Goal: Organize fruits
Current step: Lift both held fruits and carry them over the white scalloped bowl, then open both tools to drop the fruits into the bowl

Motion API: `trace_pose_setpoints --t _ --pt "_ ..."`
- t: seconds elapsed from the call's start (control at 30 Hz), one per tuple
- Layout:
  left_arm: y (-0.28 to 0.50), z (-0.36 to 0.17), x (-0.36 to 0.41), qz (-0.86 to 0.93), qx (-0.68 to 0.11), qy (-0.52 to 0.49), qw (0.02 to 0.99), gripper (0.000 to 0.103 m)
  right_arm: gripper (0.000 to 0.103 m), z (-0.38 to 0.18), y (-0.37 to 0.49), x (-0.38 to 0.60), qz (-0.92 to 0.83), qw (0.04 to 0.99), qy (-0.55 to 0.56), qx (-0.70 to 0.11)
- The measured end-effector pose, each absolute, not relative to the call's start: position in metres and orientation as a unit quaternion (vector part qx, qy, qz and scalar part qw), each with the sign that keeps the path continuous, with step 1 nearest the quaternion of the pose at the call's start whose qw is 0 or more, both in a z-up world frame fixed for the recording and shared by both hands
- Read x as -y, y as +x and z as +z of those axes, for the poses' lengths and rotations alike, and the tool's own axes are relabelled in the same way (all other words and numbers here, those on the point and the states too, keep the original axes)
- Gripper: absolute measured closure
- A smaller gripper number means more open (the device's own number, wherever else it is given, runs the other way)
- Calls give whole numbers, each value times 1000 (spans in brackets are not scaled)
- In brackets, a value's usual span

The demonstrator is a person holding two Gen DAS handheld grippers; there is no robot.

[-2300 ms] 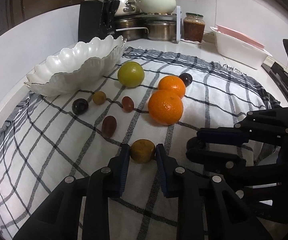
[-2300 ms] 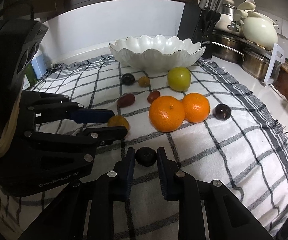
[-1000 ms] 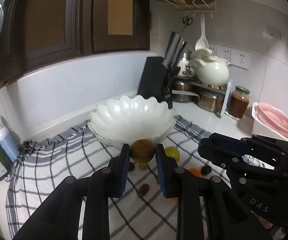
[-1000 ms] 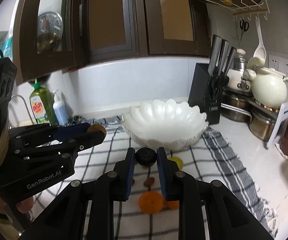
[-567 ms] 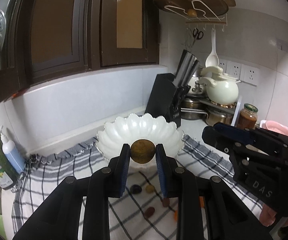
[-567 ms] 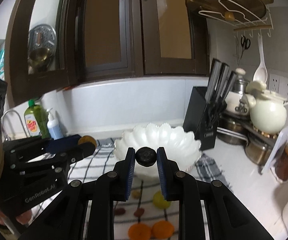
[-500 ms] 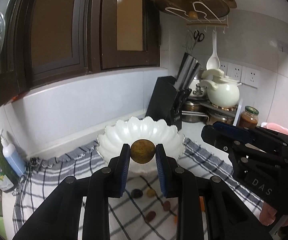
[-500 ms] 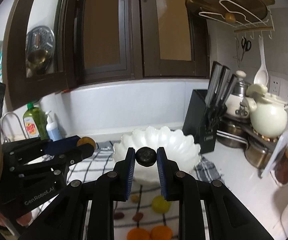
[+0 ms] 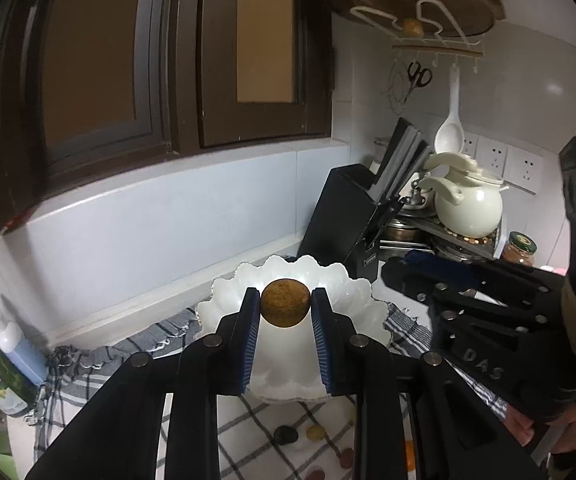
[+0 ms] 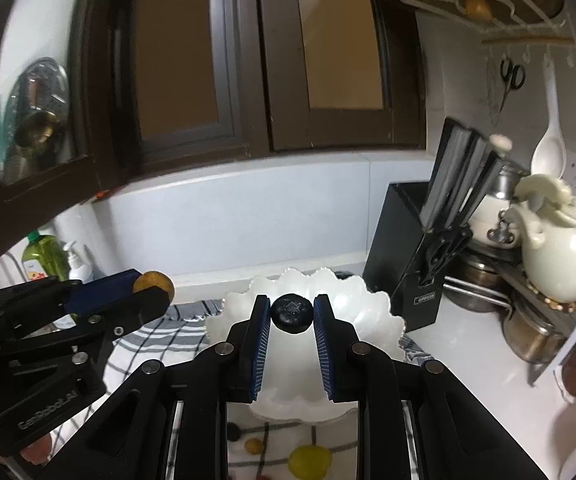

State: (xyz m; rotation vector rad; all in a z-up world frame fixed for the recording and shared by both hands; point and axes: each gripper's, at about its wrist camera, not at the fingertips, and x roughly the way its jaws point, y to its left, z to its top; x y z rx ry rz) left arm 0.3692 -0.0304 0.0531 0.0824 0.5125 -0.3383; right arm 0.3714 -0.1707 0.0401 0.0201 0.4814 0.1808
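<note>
Fruit is clamped in both claws, held in the air in front of the white scalloped bowl (image 9: 224, 304). The left claw (image 9: 285, 308) grips a small round brown fruit (image 9: 285, 307), rough-skinned and perhaps a longan, its blue pads pressing on either side. The right claw (image 10: 291, 314) pinches a dark blueberry (image 10: 291, 314) the same way, crown end facing the camera. In the right wrist view the left claw (image 10: 153, 285) shows at the left with its brown fruit (image 10: 153, 281) at the tip.

The bowl sits on a black-and-white checked cloth (image 9: 160, 340) spread over the worktop (image 10: 464, 344), at its far edge. On the cloth nearer than the bowl lie small fruits: a dark one (image 9: 286, 435), a yellowish one (image 9: 315, 432), reddish ones (image 9: 346, 459) and, in the right wrist view, a green-yellow fruit (image 10: 310, 460). Right of the bowl stands a black knife block (image 9: 348, 216), and further right a cream ceramic pot (image 9: 468, 208). At the far left stand a green bottle (image 10: 44, 258) and a pump bottle (image 9: 12, 336).
</note>
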Motion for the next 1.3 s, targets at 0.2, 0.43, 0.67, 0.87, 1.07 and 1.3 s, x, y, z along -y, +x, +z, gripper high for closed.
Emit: trace_pose_setpoints --t 0.2,0.43,0.67,0.87,1.07,1.3 --pt "414 45 36 -163 -286 38 944 76 79 26 423 177 100 951 29 -292" --pt "466 30 43 -160 -329 36 930 76 79 -3 485 177 107 924 22 -367" --pt "515 5 47 -158 -379 25 912 76 79 -29 535 183 103 900 24 -422" --pt "549 -21 52 -157 -424 14 892 76 79 -46 563 191 93 886 27 -454" --pt "573 -49 64 -155 -461 16 873 76 79 -64 582 195 84 870 23 -485" --pt "585 -67 66 -148 -480 13 864 76 79 -82 592 197 76 859 22 -507"
